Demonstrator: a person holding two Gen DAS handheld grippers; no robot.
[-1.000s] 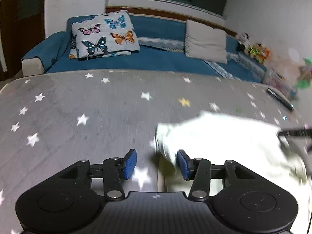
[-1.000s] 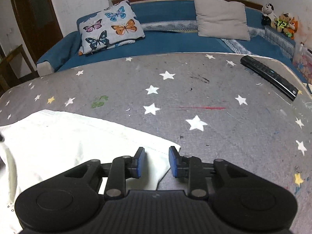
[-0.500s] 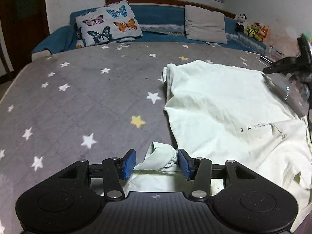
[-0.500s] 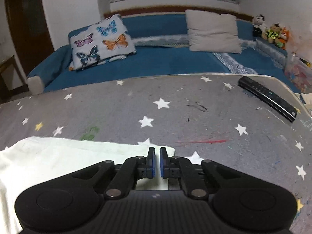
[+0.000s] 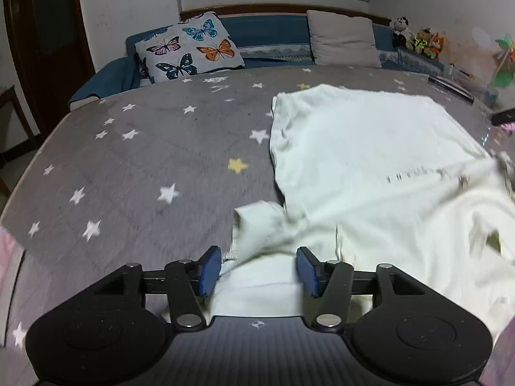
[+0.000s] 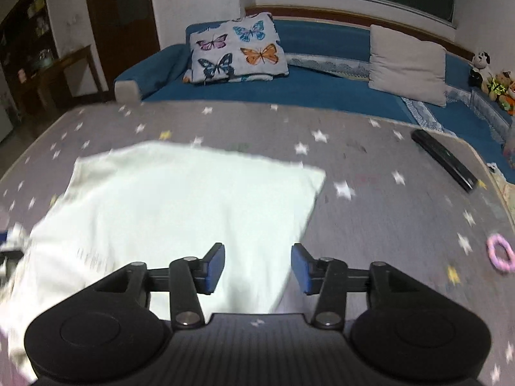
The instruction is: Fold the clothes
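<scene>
Your left gripper has just opened wider over a bunched sleeve; only your right gripper, just reopened, empty above the shirt, shows a pink ring

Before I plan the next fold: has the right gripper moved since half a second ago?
Yes. The right gripper pulled back from the black remote; the white shirt lies farther ahead. Its jaws just opened, gripping nothing.

Pale cream T-shirt spread mostly flat on the grey star-print surface, small dark lettering showing (blurred), near sleeve bunched and rumpled.
</scene>
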